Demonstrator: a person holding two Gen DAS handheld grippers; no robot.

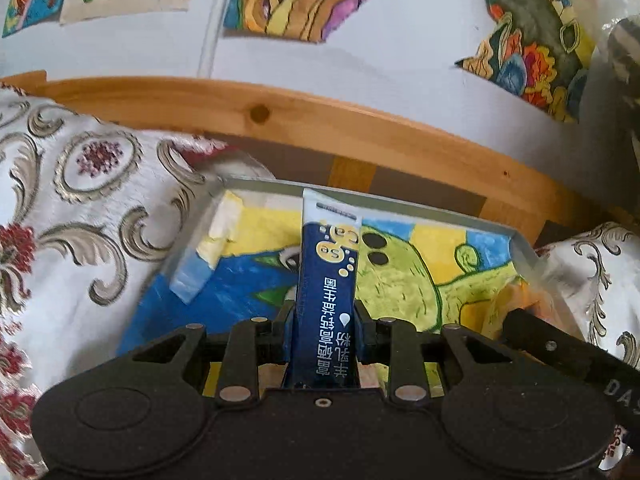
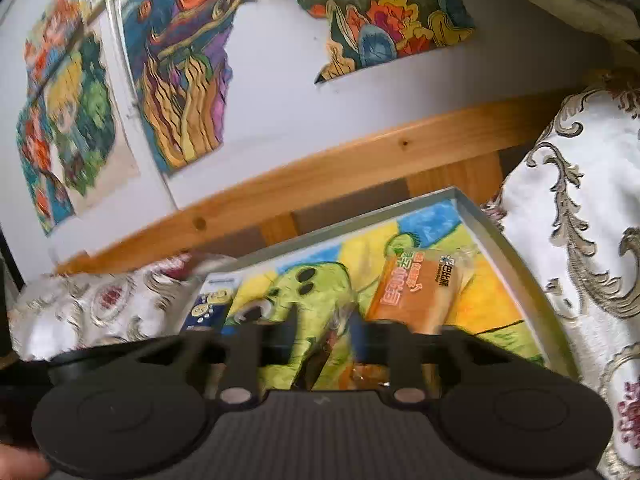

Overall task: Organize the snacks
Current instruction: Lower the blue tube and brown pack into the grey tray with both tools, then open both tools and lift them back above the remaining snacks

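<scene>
Both grippers over tray [image 1: 520, 242] — left gripper [image 1: 325, 312] clamps blue sachet [image 1: 328, 280] | right gripper [image 2: 325, 330] unclear

Layout as I see it from the wrist cameras:

- Shallow grey tray lined with a crayon drawing [image 1: 520, 242]: lies between two heaps of white embroidered cloth with scroll patterns [image 1: 80, 208], one on its left, one on its right.
- Pale wooden rail [image 1: 280, 120]: runs behind the tray; white wall hung with coloured drawings [image 1: 380, 40] rises behind the rail.
- Dark blue stick sachet with printed characters [image 1: 326, 280]: over the tray's left half, between the fingers of my left hand-held gripper [image 1: 325, 316].
- Orange clear-wrapped snack packet [image 2: 420, 292]: lies in the tray's right half, just ahead of my right hand-held gripper [image 2: 324, 328].
</scene>
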